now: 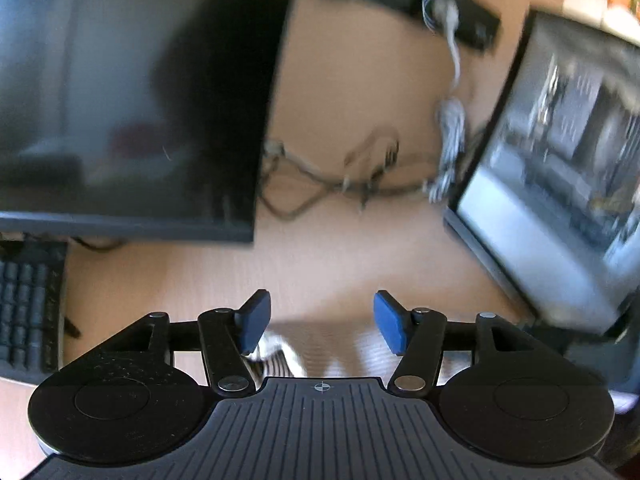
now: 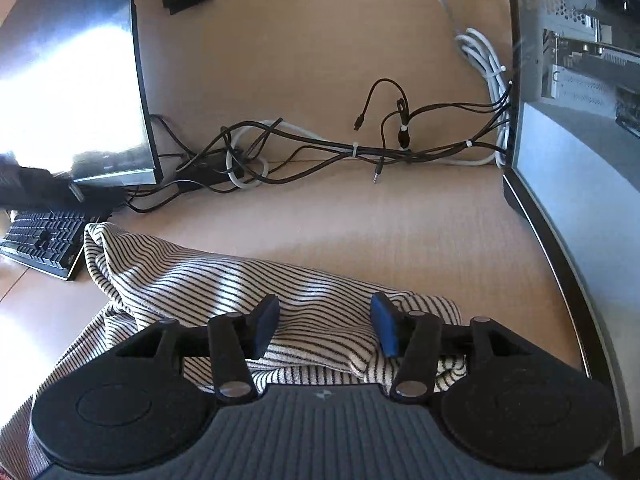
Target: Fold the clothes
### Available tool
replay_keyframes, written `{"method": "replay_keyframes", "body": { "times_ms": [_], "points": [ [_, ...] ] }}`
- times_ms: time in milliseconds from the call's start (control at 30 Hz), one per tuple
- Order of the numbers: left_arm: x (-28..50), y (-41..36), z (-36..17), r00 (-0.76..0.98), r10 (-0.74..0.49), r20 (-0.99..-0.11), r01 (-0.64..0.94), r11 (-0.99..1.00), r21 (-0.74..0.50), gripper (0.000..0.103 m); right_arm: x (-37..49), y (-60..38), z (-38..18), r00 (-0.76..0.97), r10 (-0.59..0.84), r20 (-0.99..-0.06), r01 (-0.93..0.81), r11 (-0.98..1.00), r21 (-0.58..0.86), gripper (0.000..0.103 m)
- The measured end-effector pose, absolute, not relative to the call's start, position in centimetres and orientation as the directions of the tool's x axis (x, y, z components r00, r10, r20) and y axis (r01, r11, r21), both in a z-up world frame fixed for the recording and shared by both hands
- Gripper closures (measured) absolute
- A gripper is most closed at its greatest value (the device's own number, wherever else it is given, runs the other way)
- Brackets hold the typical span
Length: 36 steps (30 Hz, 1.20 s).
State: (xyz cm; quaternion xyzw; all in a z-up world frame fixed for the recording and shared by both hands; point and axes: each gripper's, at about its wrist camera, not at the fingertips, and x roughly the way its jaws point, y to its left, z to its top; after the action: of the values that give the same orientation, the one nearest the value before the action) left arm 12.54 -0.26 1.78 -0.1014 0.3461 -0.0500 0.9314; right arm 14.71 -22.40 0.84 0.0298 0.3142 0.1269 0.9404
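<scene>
The striped shirt (image 2: 224,280) lies bunched on the table (image 2: 420,232) near its front edge, soft, light and floppy, so the right gripper (image 2: 324,330) and left gripper (image 1: 322,322), both with fingers wide and empty, should pinch a hem or corner.

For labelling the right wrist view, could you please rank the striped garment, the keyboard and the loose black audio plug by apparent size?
1. striped garment, though it lies nearest the camera
2. keyboard, partly cut off
3. audio plug
</scene>
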Motion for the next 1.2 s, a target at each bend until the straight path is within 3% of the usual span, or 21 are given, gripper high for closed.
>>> {"method": "replay_keyframes", "body": {
  "times_ms": [100,233,333,500,733,867,967,1133,1200],
  "points": [
    [13.0,-0.3,-0.9,0.691,-0.183,-0.699,0.001,0.968,-0.252,0.04,13.6,-22.4,1.1,0.774,0.251,-0.581,-0.233,0.966,0.107,0.052],
    [12.2,-0.6,-1.2,0.689,-0.183,-0.701,0.011,0.97,-0.243,0.035,12.5,-21.9,1.0,0.77,0.233,-0.595,-0.261,0.964,0.039,0.052],
    [11.5,-0.9,-1.2,0.689,-0.186,-0.701,0.033,0.973,-0.227,0.033,12.4,-21.4,0.7,0.767,0.229,-0.6,-0.273,0.962,0.018,0.047],
    [11.5,-1.3,-1.4,0.699,-0.185,-0.691,0.062,0.978,-0.199,0.03,12.8,-20.1,-0.2,0.782,0.219,-0.584,-0.299,0.953,-0.043,0.03],
    [11.6,-1.0,-0.8,0.686,-0.192,-0.701,0.072,0.978,-0.197,0.029,12.9,-20.2,0.2,0.774,0.227,-0.591,-0.312,0.949,-0.045,0.028],
    [11.1,-0.6,-0.6,0.676,-0.205,-0.707,0.071,0.974,-0.215,0.028,11.8,-21.3,0.6,0.761,0.224,-0.609,-0.292,0.956,-0.013,0.029],
    [10.8,-0.7,-0.6,0.669,-0.217,-0.711,0.075,0.971,-0.226,0.021,11.5,-22.9,0.7,0.731,0.26,-0.631,-0.254,0.962,0.103,0.033],
    [10.5,-1.2,-0.8,0.656,-0.222,-0.721,0.088,0.972,-0.218,0.017,11.7,-24.2,2.7,0.758,0.287,-0.585,-0.205,0.957,0.204,0.047],
    [10.5,-1.3,-0.8,0.655,-0.221,-0.723,0.091,0.972,-0.215,0.017,11.9,-23.9,4.2,0.788,0.305,-0.535,-0.228,0.951,0.207,0.062]
  ]
}}
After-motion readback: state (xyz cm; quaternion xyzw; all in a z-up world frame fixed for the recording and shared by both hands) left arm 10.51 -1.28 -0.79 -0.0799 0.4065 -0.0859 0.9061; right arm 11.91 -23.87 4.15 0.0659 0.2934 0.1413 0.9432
